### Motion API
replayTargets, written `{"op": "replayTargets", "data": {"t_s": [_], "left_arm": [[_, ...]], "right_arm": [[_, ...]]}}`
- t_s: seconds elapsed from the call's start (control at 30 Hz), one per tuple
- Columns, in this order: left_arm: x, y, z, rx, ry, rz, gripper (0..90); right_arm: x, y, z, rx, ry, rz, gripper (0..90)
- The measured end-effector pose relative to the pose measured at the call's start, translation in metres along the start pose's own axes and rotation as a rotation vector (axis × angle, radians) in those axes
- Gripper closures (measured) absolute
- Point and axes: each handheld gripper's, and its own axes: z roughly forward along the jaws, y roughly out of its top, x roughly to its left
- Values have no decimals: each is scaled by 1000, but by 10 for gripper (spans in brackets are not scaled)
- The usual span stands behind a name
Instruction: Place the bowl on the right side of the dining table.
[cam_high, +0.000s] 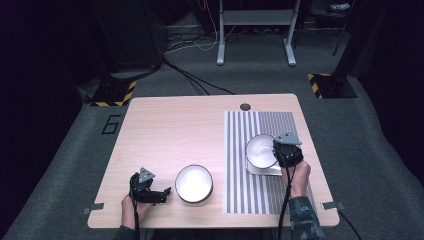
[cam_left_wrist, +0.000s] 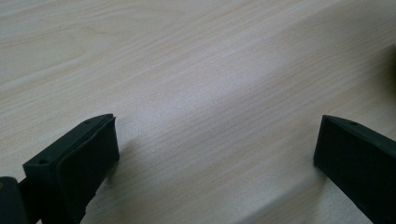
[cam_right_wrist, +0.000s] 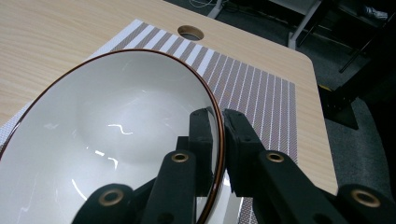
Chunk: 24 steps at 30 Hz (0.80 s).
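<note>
Right hand-held gripper (cam_right_wrist: 219, 140) clamped on rim of white bowl (cam_right_wrist: 107, 135), over striped mat (cam_high: 260, 165) near bench (cam_high: 165, 125) right edge. Left hand-held gripper (cam_left_wrist: 215, 154) jaws apart, near front-left corner beside second bowl (cam_high: 194, 183).

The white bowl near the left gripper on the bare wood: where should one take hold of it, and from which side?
Probably at the rim. The white bowl sits upright and open on the table, so its thin edge is the graspable part. The left gripper, jaws open, lies just left of it and could come from that side, one jaw inside and one outside.
</note>
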Motion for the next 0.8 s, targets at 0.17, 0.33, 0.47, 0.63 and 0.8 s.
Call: {"op": "replayTargets", "data": {"t_s": [0.17, 0.33, 0.47, 0.63, 0.8], "left_arm": [[0, 0, 0, 0, 1, 0, 0], [0, 0, 0, 0, 0, 0, 0], [0, 0, 0, 0, 3, 1, 0], [0, 0, 0, 1, 1, 1, 0], [0, 0, 0, -1, 3, 0, 0]], "right_arm": [[-2, -3, 5, 14, 3, 9, 820], [-5, -6, 9, 23, 5, 19, 819], [-6, -7, 11, 30, 5, 30, 818], [-7, -8, 15, 39, 10, 41, 818], [-7, -9, 19, 52, 19, 54, 817]]}}
